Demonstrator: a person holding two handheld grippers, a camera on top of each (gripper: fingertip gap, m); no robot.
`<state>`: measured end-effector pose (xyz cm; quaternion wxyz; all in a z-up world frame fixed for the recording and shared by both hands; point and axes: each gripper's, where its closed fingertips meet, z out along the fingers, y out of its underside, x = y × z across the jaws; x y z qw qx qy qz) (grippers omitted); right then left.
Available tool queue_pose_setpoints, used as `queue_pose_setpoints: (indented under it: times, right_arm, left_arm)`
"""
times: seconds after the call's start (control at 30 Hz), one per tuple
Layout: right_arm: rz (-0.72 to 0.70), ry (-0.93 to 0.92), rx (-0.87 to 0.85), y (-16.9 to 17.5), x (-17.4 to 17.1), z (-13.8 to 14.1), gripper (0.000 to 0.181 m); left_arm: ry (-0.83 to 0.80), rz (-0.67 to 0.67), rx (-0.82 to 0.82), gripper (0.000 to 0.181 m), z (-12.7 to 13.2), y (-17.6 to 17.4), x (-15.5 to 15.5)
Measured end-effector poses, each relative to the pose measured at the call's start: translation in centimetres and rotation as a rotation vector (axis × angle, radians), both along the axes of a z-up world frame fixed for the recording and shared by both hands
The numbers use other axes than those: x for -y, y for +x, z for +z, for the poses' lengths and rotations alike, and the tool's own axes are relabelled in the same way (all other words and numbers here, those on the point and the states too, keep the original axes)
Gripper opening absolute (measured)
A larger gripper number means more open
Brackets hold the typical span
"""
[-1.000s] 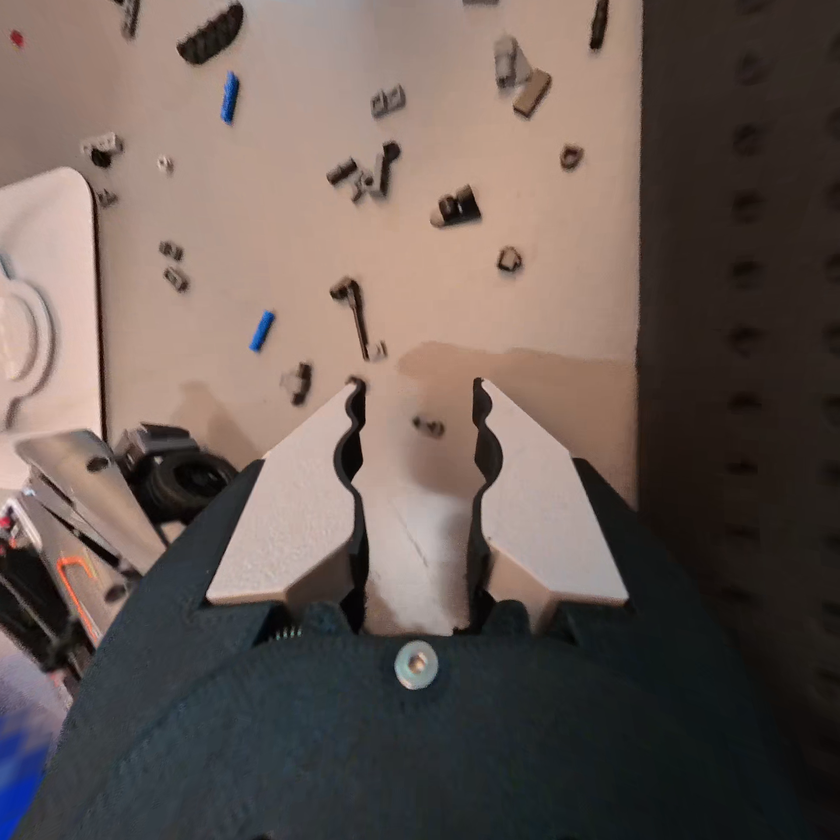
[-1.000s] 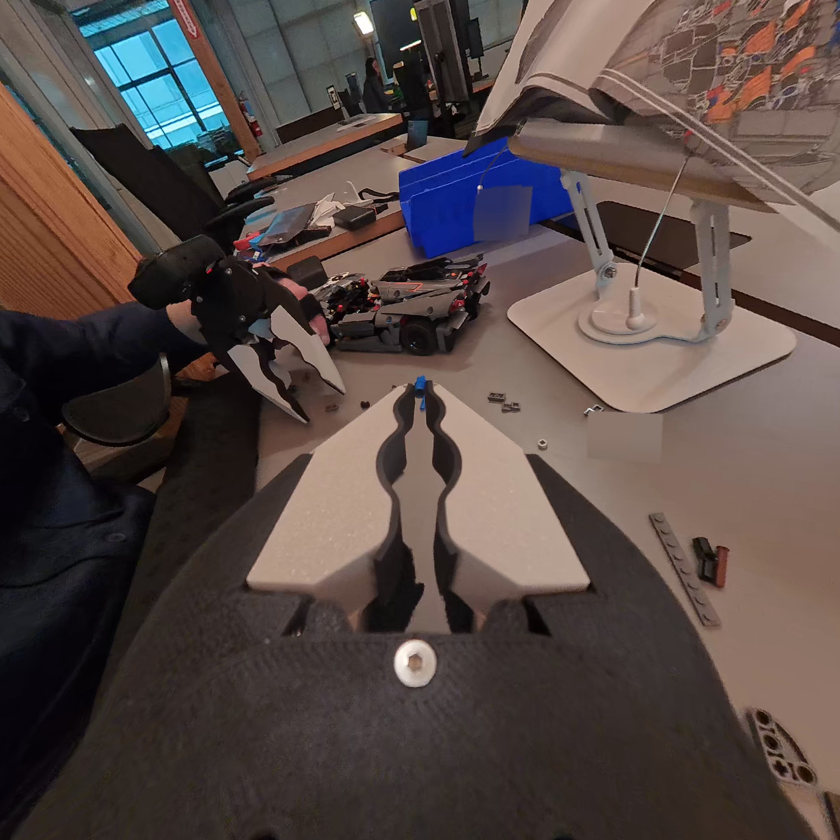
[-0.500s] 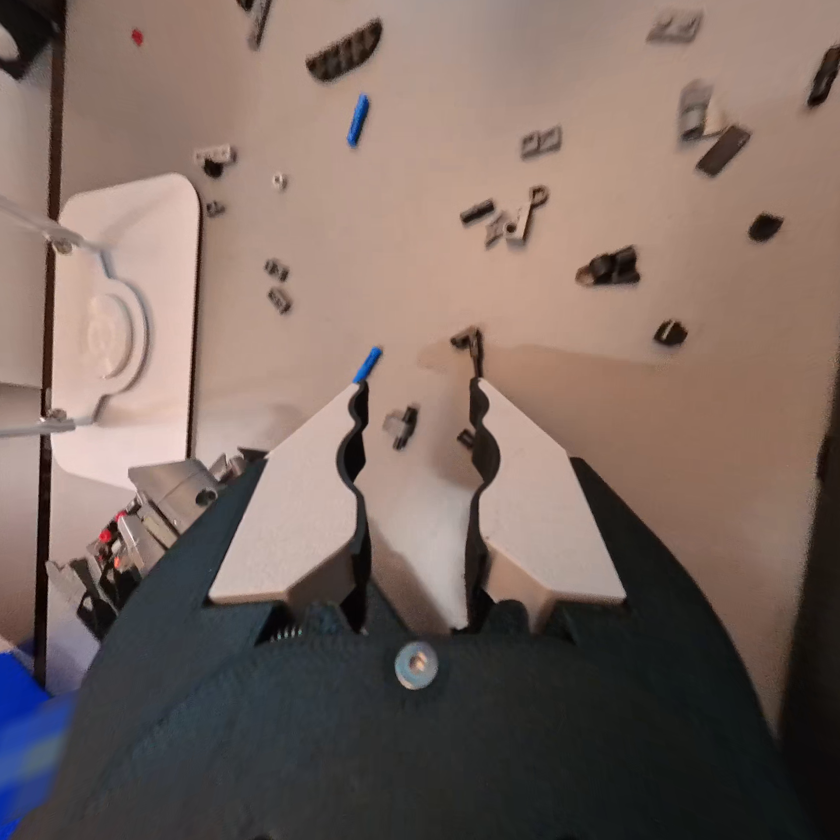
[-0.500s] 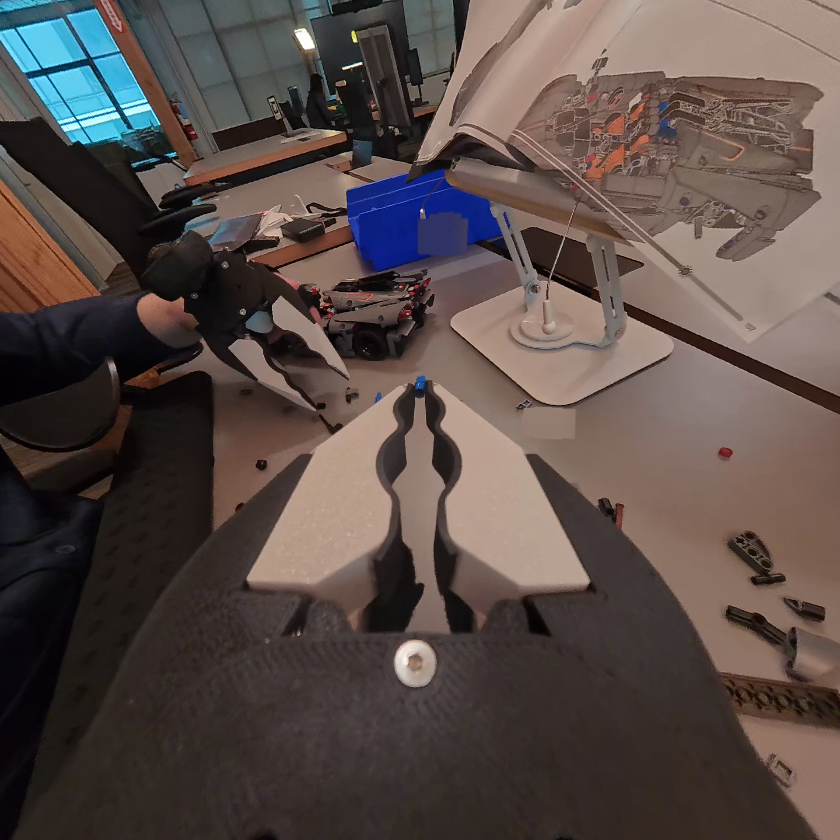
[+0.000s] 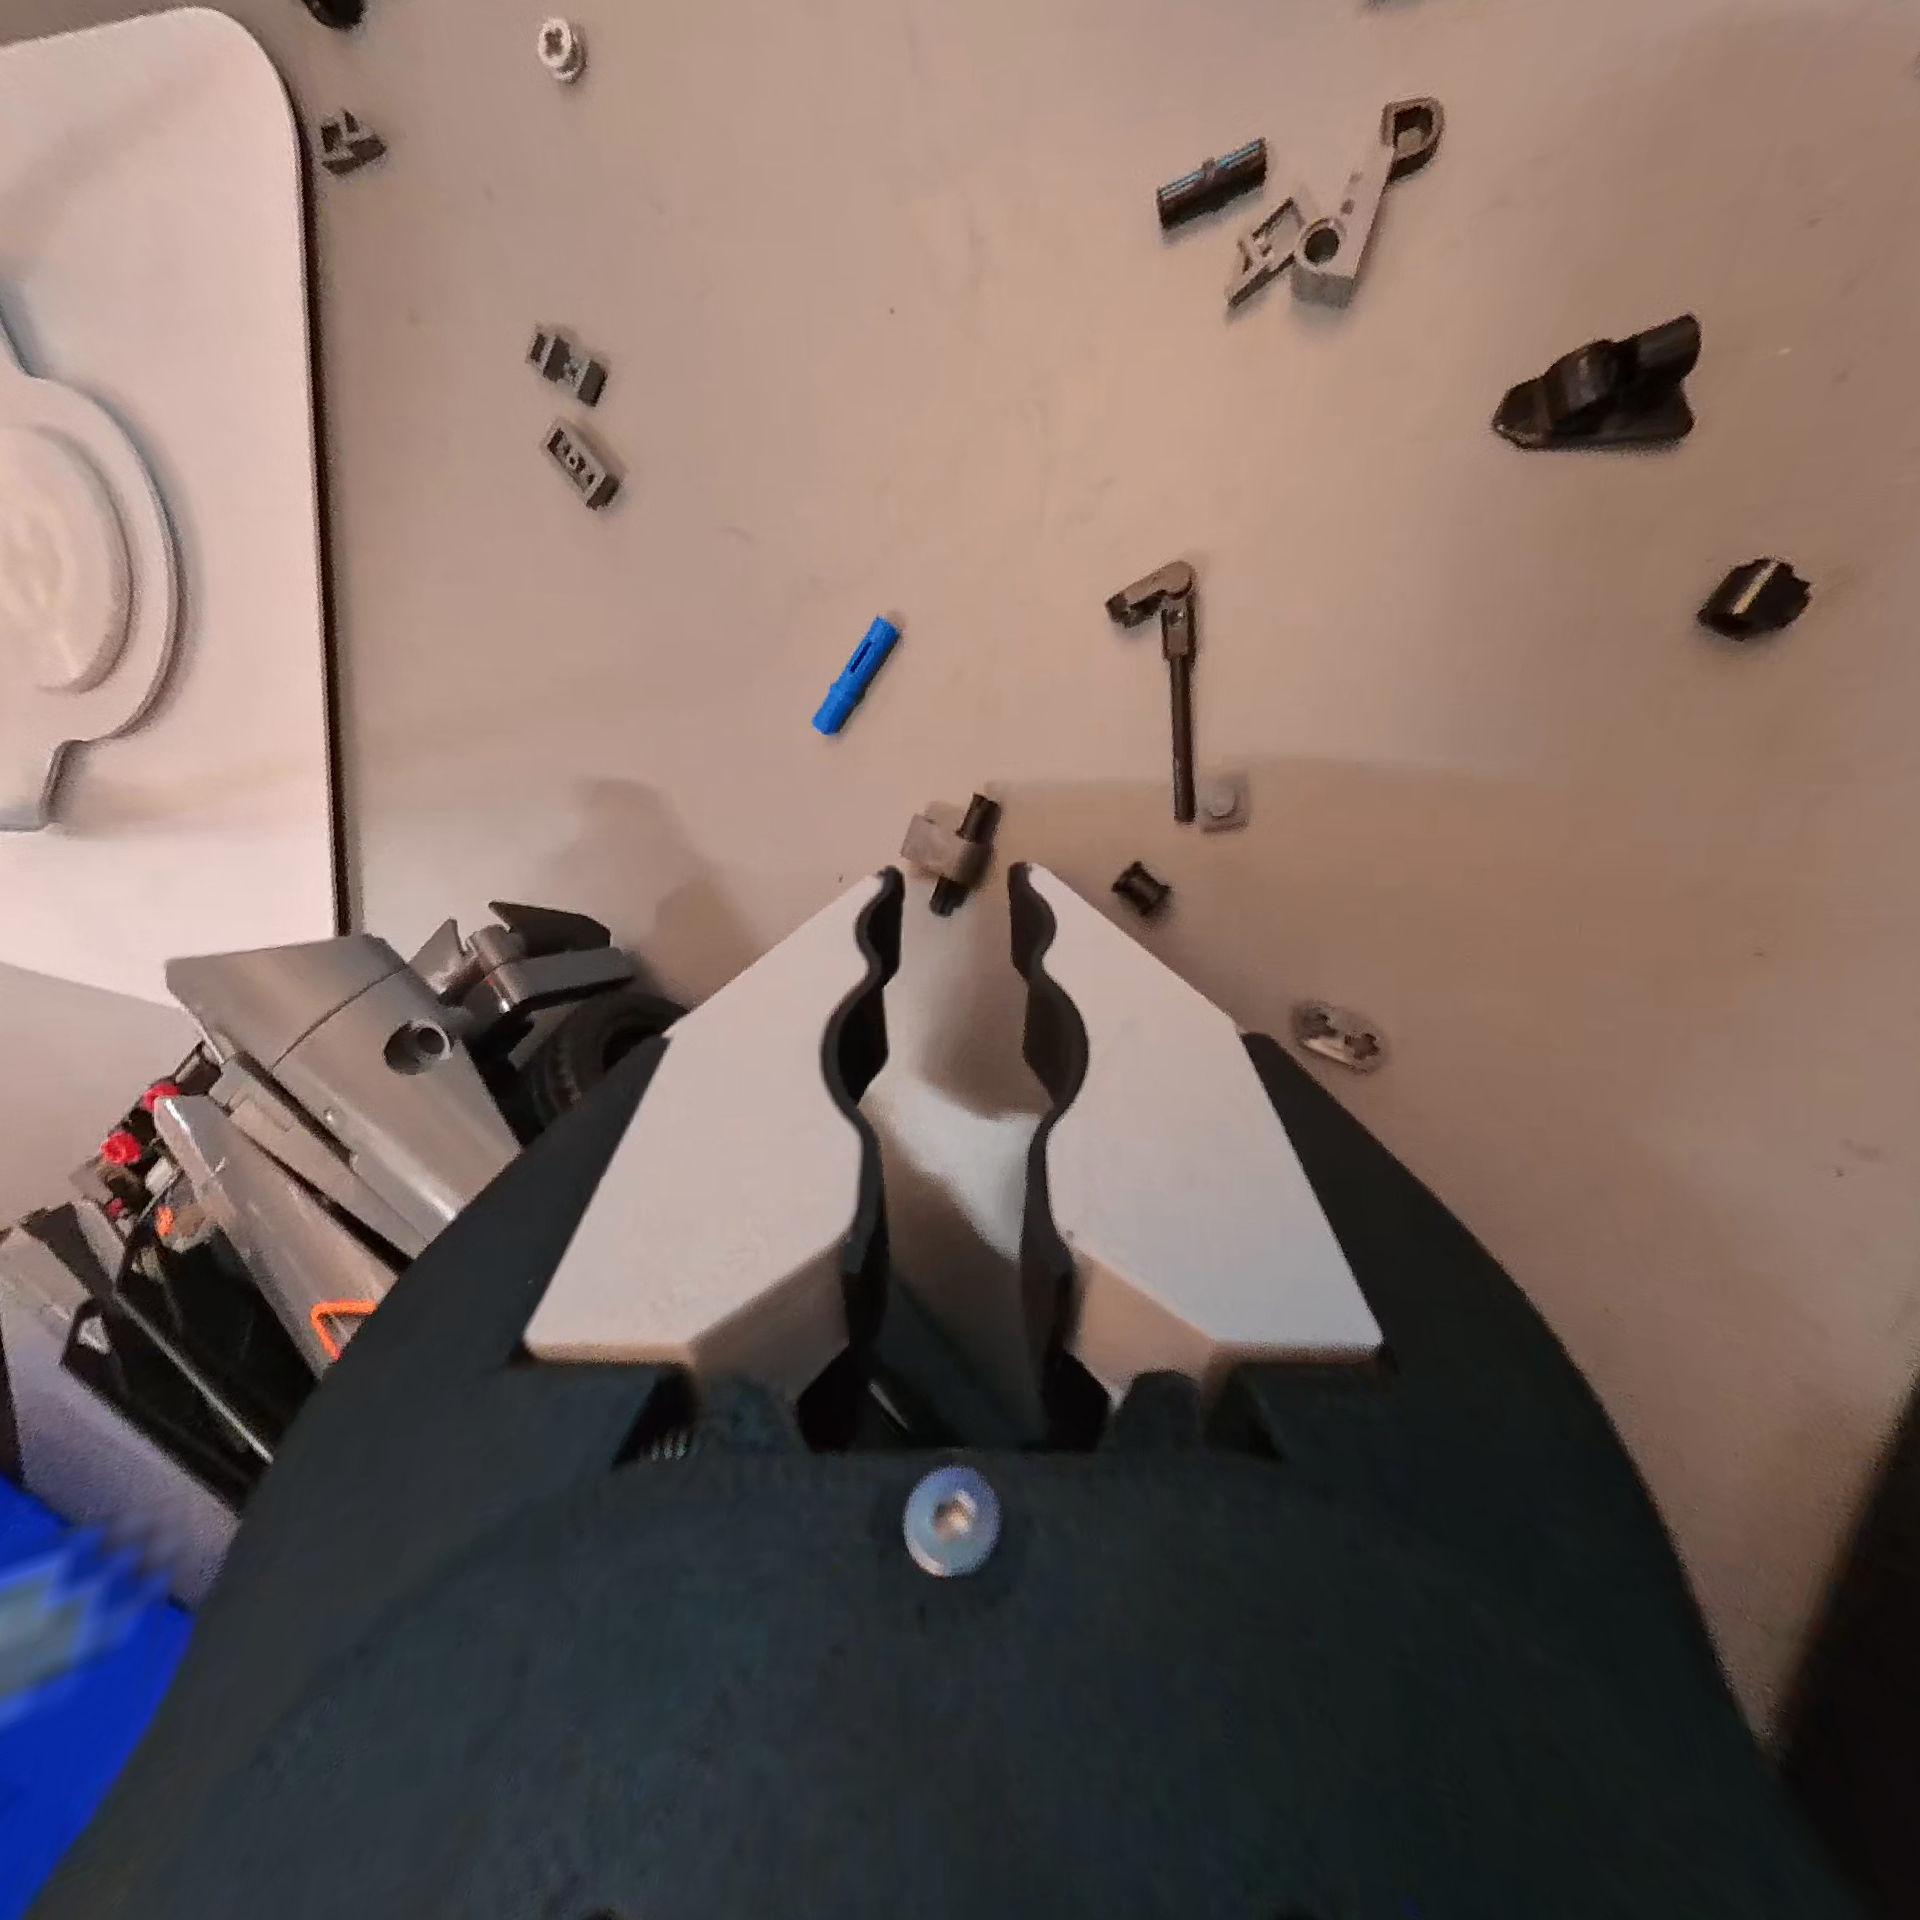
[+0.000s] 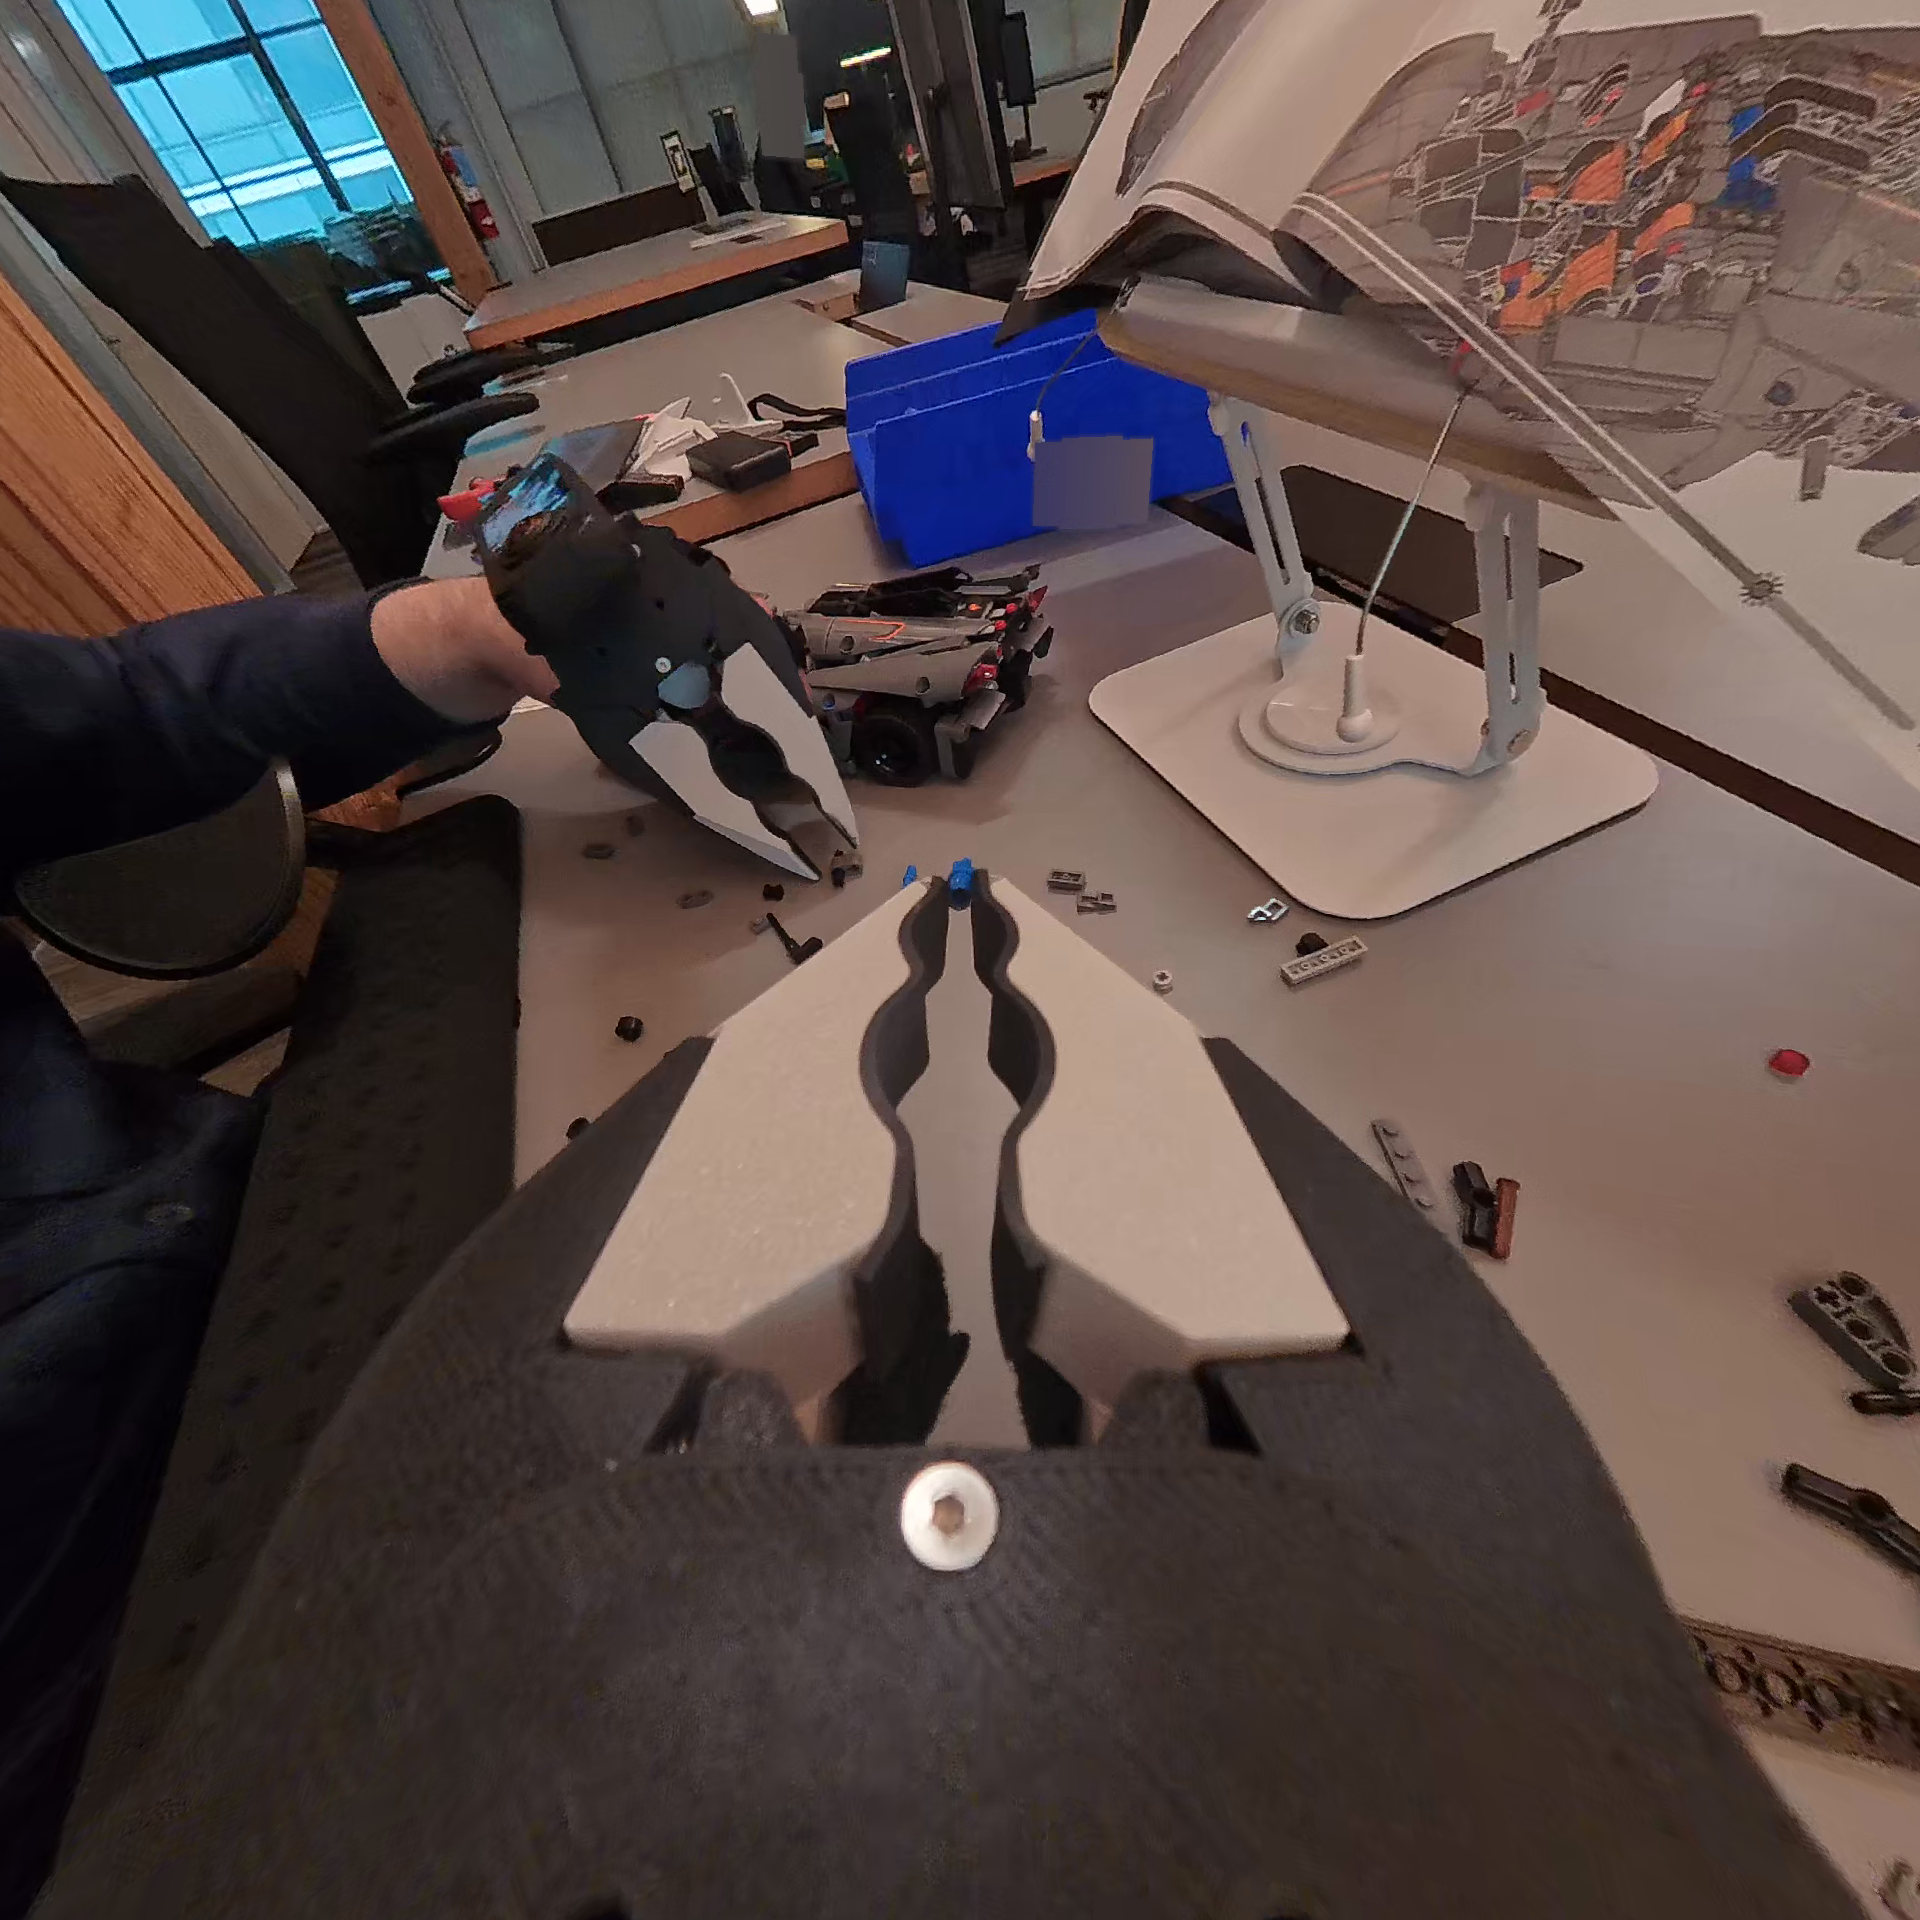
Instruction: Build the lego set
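Left wrist view, left tongs [image 5: 951,883] parted over grey connector [image 5: 948,844], right tongs [image 6: 956,888] pinching seemingly a blue pin [image 6: 960,881], car [image 6: 914,665] nearby.

Your left gripper [image 5: 954,883] had pale grey fingers [image 5: 748,1122] on a black body, and just ahead of its tips lay a grey-and-black piece [image 5: 951,847]. Beyond and to their left sat a bright blue pin [image 5: 855,675]. Your right gripper [image 6: 958,891] pinched a blue peg [image 6: 959,881]. The car [image 6: 920,665] beyond was grey and black with orange lines; the bin [image 6: 966,436] was blue.
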<state>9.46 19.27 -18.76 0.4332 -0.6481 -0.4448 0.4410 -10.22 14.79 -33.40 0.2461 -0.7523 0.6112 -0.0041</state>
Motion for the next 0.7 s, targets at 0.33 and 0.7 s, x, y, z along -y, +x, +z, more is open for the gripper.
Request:
queue_pose_setpoints:
  times: [0.33,0.7]
  right_arm:
    - [0.027,0.0,0.005,-0.5,0.5,-0.1,0.001]
    - [0.039,-0.005,0.01,-0.9,0.6,-0.6,0.002]
  left_arm:
    - [0.008,-0.002,0.002,0.005,-0.2,0.4,-0.3]
    - [0.095,-0.006,0.057,0.004,0.4,1.6,-0.6]
